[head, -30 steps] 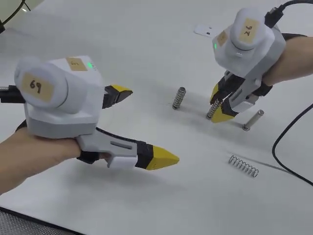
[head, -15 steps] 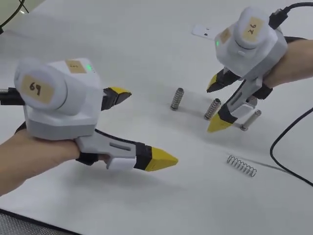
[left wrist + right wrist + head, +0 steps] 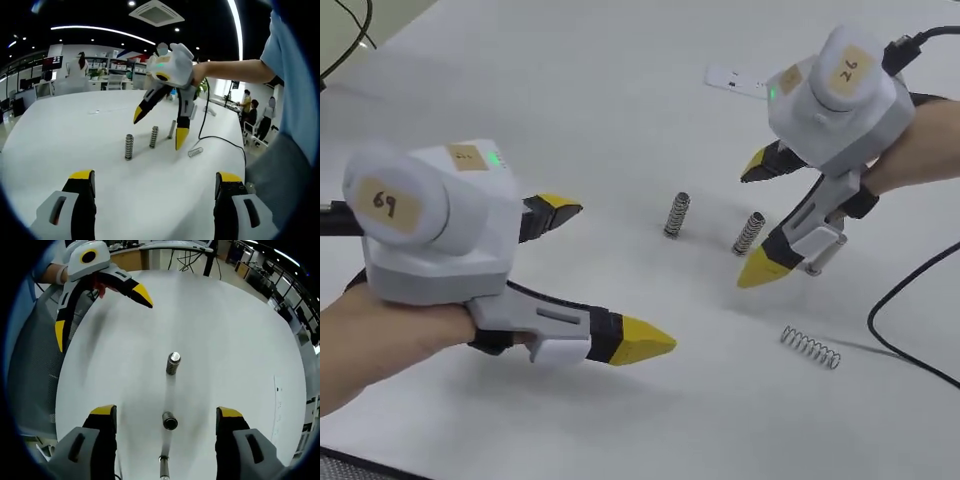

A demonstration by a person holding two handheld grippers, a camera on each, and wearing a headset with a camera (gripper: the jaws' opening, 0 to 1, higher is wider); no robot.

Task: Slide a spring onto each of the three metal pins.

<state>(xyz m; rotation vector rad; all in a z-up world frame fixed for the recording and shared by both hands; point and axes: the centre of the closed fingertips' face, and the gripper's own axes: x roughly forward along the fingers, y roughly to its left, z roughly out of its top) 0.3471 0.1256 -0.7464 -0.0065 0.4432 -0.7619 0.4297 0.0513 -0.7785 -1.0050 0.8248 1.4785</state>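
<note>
The left claw (image 3: 610,275) hovers nearest the person, jaws wide apart and holding nothing. Ahead of it and to its right, a loose spring (image 3: 810,347) lies on the white table (image 3: 570,100). Just past the spring hangs the right claw (image 3: 758,220), spread wide and empty. A bare pin (image 3: 161,465) lies close in between its jaws, a spring-covered pin (image 3: 748,233) stands by its tips, and another sprung pin (image 3: 676,214) stands farther ahead.

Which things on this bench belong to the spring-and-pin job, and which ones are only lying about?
For the job: sprung pin, second sprung pin, bare pin, loose spring.
Lying about: black cable, white card.
</note>
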